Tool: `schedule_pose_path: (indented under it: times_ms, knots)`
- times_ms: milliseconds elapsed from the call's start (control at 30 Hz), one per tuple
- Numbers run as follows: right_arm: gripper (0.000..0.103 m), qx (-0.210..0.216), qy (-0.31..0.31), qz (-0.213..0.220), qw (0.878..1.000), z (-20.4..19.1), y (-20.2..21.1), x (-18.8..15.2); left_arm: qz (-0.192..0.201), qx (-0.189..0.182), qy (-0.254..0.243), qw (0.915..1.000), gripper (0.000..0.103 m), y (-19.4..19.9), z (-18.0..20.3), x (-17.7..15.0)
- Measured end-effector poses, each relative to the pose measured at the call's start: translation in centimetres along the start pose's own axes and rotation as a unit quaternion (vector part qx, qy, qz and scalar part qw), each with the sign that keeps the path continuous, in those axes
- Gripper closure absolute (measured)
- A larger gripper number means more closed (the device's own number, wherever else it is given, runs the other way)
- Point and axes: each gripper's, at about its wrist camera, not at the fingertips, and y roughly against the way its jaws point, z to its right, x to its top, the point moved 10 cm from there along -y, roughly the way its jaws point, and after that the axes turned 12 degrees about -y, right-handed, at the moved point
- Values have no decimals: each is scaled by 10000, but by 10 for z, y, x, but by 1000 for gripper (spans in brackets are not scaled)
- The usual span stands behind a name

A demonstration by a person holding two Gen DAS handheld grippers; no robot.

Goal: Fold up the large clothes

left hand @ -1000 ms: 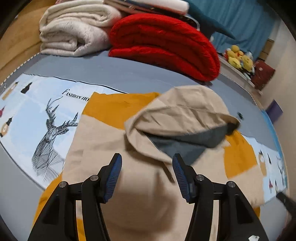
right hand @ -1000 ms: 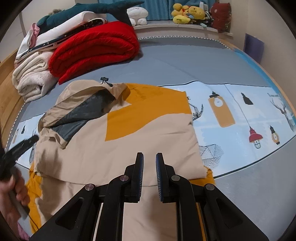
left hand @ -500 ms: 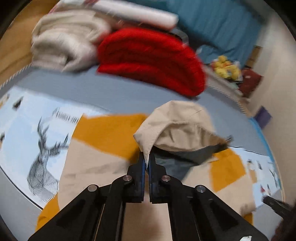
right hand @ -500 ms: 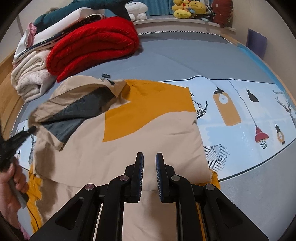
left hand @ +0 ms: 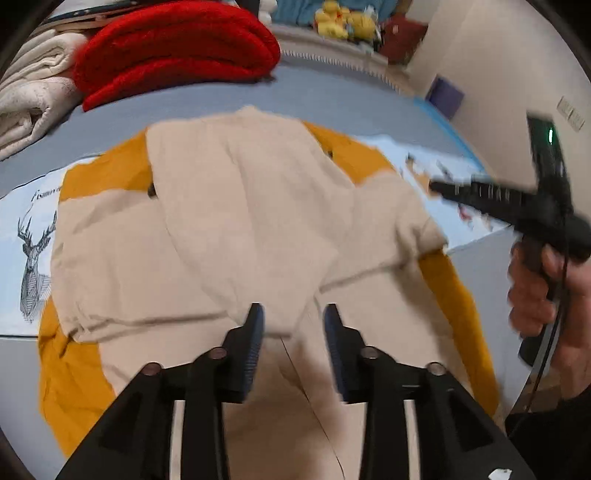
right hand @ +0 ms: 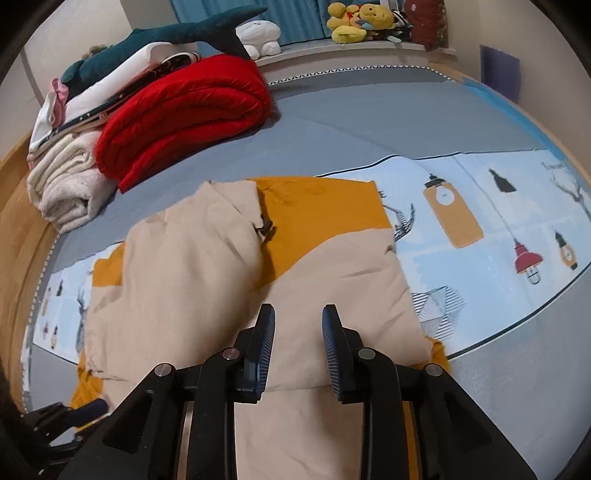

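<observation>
A large beige and mustard hooded jacket (left hand: 240, 221) lies flat on the bed, its hood (right hand: 192, 236) folded down over the body, beige side up. My left gripper (left hand: 293, 325) hovers just over the jacket's near part; its jaws are opening and nothing sits between them. Over the jacket's near hem, my right gripper (right hand: 298, 325) is also opening, with only flat cloth beneath the gap. In the left wrist view, the right gripper (left hand: 443, 188) reaches in from the right, held by a hand (left hand: 535, 291). The left gripper (right hand: 85, 408) shows at the bottom left of the right wrist view.
The bed carries a grey sheet with a pale blue printed band (right hand: 498, 229). A folded red quilt (right hand: 184, 110), white blankets (right hand: 62, 184) and a plush shark (right hand: 177, 33) are stacked at the back left. Yellow plush toys (right hand: 354, 22) sit on the ledge behind.
The left gripper shut on the hood's edge, carried it over onto the jacket's body and let go; the grey lining is now hidden. The right gripper's jaws have widened.
</observation>
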Motion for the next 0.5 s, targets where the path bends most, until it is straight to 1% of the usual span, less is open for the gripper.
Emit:
schedule_pose_path:
  times_ms: [33, 67, 100, 133, 200, 267, 300, 333, 400, 433, 467, 500]
  knots:
    - [75, 85, -20, -31, 10000, -3, 0, -1, 27, 40, 183, 9998, 56, -1, -13, 2]
    - [75, 184, -36, -75, 9998, -6, -1, -4, 17, 90, 373, 9993, 55, -5, -24, 1]
    - [75, 300, -53, -153, 9994, -11, -4, -7, -81, 120, 801, 9967, 55, -16, -44, -4]
    - [75, 380, -67, -221, 9990, -15, -6, -10, -202, 84, 1145, 9932, 55, -27, -55, -9]
    - [74, 583, -115, -432, 9973, -24, -14, -18, -395, -114, 1873, 9814, 57, -51, -73, -22]
    - [74, 747, -162, -637, 9950, -32, -21, -27, -441, -323, 2409, 9690, 57, -63, -79, -28]
    - [74, 841, -186, -772, 9933, -37, -26, -33, -405, -491, 2686, 9612, 57, -68, -80, -30]
    - [74, 916, -206, -893, 9916, -41, -29, -38, -365, -572, 2804, 9575, 57, -69, -79, -30]
    - [74, 979, -189, -1060, 9893, -47, -36, -47, -316, -683, 2910, 9538, 59, -72, -73, -28]
    - [74, 970, -157, -1093, 9891, -49, -38, -50, -324, -735, 2906, 9535, 68, -73, -69, -28]
    - [74, 966, -105, -1119, 9890, -51, -41, -53, -360, -792, 2881, 9536, 88, -76, -65, -27]
    - [74, 986, -67, -1151, 9884, -54, -43, -55, -395, -740, 2835, 9553, 100, -76, -63, -28]
